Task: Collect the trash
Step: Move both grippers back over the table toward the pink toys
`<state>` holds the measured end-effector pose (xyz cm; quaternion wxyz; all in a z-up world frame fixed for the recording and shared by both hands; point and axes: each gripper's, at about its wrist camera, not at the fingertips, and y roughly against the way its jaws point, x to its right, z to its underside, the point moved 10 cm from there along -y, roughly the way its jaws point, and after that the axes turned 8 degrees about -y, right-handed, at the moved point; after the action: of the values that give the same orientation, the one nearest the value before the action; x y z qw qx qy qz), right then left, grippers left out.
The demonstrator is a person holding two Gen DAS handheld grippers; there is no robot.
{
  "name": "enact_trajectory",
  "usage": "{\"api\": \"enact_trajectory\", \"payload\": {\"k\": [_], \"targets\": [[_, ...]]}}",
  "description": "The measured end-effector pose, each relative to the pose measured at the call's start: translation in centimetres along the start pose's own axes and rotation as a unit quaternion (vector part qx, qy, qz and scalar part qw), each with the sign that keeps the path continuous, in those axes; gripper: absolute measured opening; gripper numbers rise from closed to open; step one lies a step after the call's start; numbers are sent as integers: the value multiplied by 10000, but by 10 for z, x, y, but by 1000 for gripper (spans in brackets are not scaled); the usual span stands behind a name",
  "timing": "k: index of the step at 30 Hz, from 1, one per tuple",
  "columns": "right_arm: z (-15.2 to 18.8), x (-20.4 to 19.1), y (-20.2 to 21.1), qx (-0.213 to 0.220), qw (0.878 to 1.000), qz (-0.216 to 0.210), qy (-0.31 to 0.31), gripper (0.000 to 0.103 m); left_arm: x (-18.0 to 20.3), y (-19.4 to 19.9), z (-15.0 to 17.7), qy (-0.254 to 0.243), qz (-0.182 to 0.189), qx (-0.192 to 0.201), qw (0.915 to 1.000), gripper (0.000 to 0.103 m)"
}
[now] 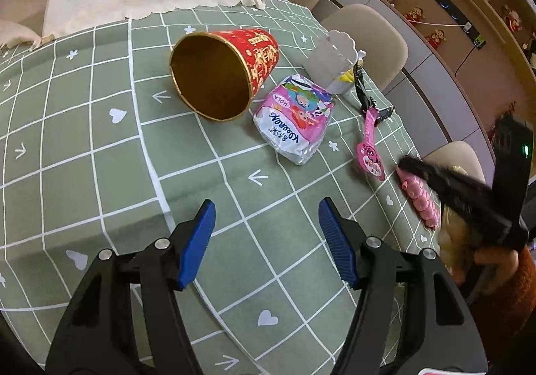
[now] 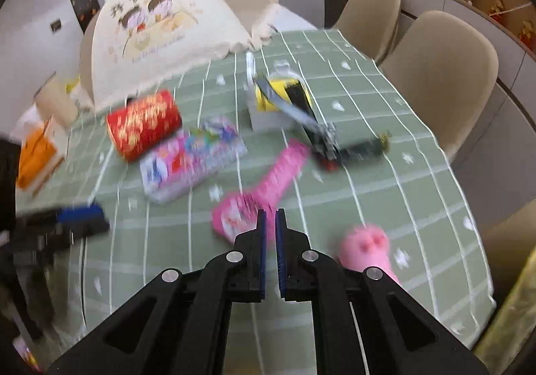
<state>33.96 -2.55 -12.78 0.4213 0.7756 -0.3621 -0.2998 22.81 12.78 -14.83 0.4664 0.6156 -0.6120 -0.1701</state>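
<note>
where the green grid tablecloth (image 1: 100, 157) covers the table: red paper cup (image 1: 227, 70) on its side, mouth open toward the camera; just beside it a pink tissue pack (image 1: 294, 120); farther right a pink watch (image 1: 370, 147), then a pink ridged toy (image 1: 420, 197) near the cloth's right edge. beige chairs (image 1: 368, 36) close along that edge, shelves behind. bare cloth in front of the cup and under both tools. left gripper (image 1: 266, 237) released, jaws wide, nothing between. right gripper (image 2: 270, 224) clenched on nothing, above the watch's face, toy just to its right.
</note>
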Motion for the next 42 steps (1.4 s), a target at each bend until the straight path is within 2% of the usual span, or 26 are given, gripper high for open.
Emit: {"api": "enact_trajectory", "payload": {"k": [6,13,16,20,23,29,31,34,38,42], "targets": [[39,15,-12,-751,9969,-44,-221,8,7,-3,3,88,116,-41,9999,61],[50,10,-6,-888,9960,110,-74,8,15,-6,6,-16,167,-137,9998,61],[53,10,-4,-827,9965,89,-69,8,14,-7,7,42,195,-132,9997,61],[49,11,-7,-590,9963,-288,-547,8,14,-7,8,55,201,-115,9997,61],[46,10,-8,-572,9955,-393,-639,8,14,-6,8,66,213,-114,9997,62],[28,-8,-21,-536,9973,-412,-293,8,15,-3,4,2,186,-73,9998,62],[20,-16,-26,-387,9986,-349,29,8,17,-2,1,-32,175,-49,9998,62],[12,-20,-33,-267,9993,-223,146,8,16,-3,-3,-13,138,-41,9999,62],[12,-21,-34,-474,9985,-3,263,8,15,-2,-4,-7,108,-40,9999,62],[24,-20,-27,-502,9982,-149,304,8,14,-1,-4,18,104,-37,9999,62]]}}
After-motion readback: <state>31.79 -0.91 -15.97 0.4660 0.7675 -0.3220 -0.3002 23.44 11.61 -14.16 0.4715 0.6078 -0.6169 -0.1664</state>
